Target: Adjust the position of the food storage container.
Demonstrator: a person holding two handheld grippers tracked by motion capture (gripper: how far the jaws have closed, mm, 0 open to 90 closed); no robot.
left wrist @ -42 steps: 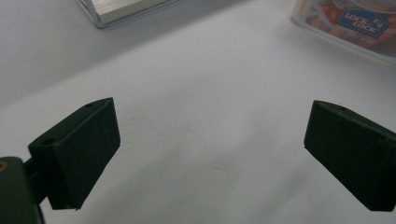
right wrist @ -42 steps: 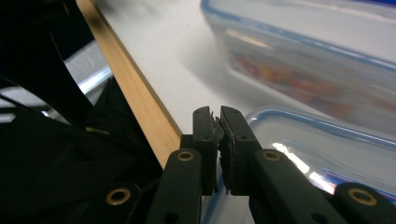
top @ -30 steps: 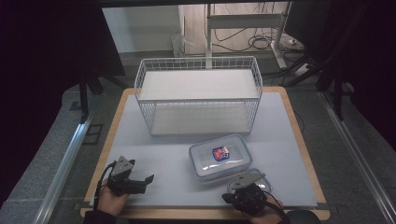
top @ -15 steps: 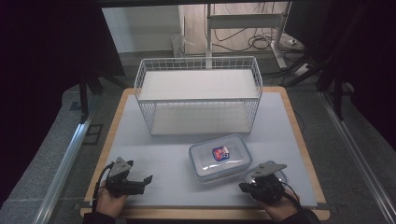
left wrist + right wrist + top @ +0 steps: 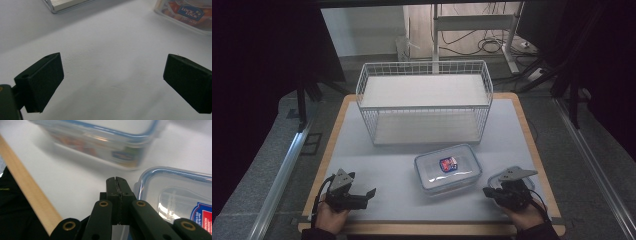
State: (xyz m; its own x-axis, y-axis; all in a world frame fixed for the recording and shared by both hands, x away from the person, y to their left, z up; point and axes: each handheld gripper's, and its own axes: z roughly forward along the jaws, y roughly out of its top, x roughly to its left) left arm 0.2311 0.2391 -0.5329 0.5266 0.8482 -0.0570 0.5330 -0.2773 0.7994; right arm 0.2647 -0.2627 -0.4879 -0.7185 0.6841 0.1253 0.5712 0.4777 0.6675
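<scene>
1. Rectangular wooden-edged table with a pale grey top (image 5: 397, 150): it carries everything listed below.
2. White wire basket with a flat white shelf on top (image 5: 424, 102): it stands at the far middle of the table, well apart from both grippers.
3. Clear rectangular plastic container with a blue-rimmed lid and a red-and-blue label (image 5: 448, 168): it lies on the table in front of the basket, between the two grippers and nearer the right one.
4. Left gripper (image 5: 371, 193): held low at the near left, jaws spread wide over bare tabletop, nothing between them.
5. Right gripper (image 5: 486, 191): held at the near right, just beside the container's right end; jaws pressed together, pinching nothing.
</scene>
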